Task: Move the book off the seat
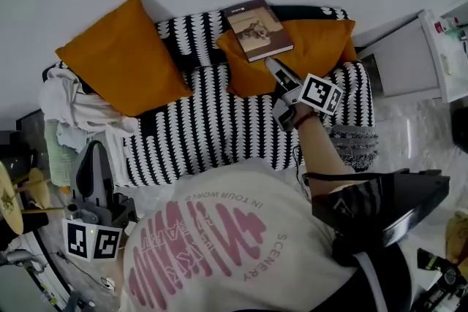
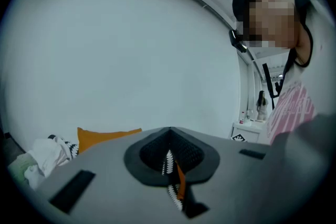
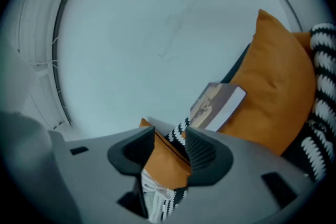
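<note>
Approach, by my reading: the book has yet to be gripped.

Head view: the book (image 1: 257, 28) lies face up on the right orange cushion (image 1: 325, 47), at the far side of the black-and-white patterned sofa (image 1: 212, 131), up by the wall. The right gripper (image 1: 280, 75) points at it from just on the near side, not touching. The left gripper (image 1: 93, 157) hangs low at the near left, well apart from it.

Left gripper view: jaws closed to a thin slit, nothing in them.

Right gripper view: jaws partly apart and empty, with only cushion and sofa cover showing through the gap. The book sits beyond them, up and to the right. It is slim and stiff-looking, with a tan cover bearing a picture and a pale page edge.

Next, I'd say, the open jaws need to straddle the book's near edge and then close. The soft cushion under it could let it slide.
</note>
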